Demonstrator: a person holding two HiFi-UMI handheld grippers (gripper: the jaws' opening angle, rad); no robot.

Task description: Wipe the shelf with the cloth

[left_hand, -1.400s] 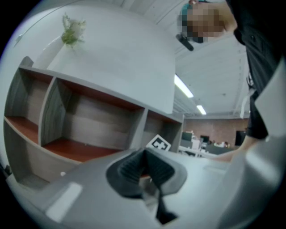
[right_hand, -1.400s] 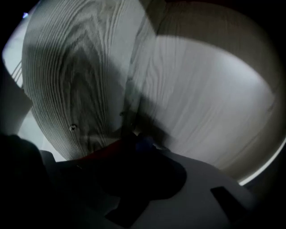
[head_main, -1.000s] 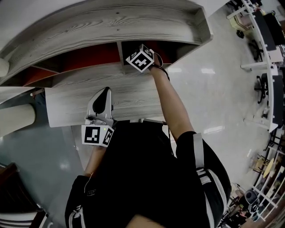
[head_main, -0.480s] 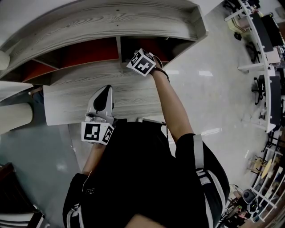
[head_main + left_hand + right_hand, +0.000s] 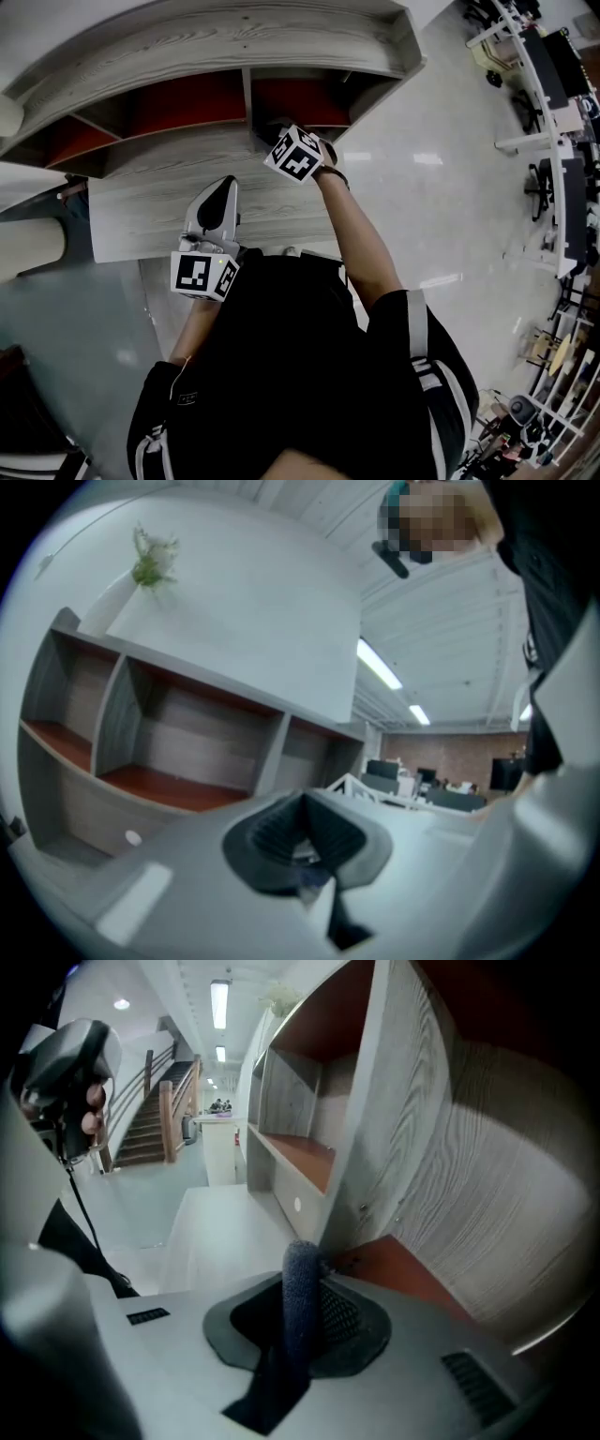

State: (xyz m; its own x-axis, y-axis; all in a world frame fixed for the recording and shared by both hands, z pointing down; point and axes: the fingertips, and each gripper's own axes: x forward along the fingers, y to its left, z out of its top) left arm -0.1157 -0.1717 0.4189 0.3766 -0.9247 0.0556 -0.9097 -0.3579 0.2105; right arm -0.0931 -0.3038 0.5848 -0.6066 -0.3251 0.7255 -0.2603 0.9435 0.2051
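**A:** Left side first. What did the left gripper do?

**B:** The left gripper [image 5: 222,190] lay over the grey wood ledge [image 5: 131,220] in front of the shelf [image 5: 187,52], well short of the compartments. In its own view the jaws were pressed together with nothing between them. It was idle, by my reading.

**A:** And moving right?

**B:** The right gripper [image 5: 302,1302] was reached forward to the mouth of the right-hand compartment. Its jaws were pinched on the cloth [image 5: 300,1260], a dark blue-grey roll standing up out of the pads.

**A:** Where did the cloth sit against the shelf?

**B:** It was close by the foot of the upright divider [image 5: 375,1119], just at the front edge of the red board [image 5: 403,1269]. I could not tell whether the cloth was touching the board or just off it.

**A:** Which step, then?

**B:** I judged it to be wiping, or about to wipe, the floor of that right compartment. I could not judge how much of the shelf was done.

**A:** What did the next move call for?

**B:** Probably pressing the cloth flat onto the red board and drawing it across, into the corner by the divider, while keeping the pinch firm. The roll stood proud of the jaws, so the hard jaw tips had to stay off the wood.
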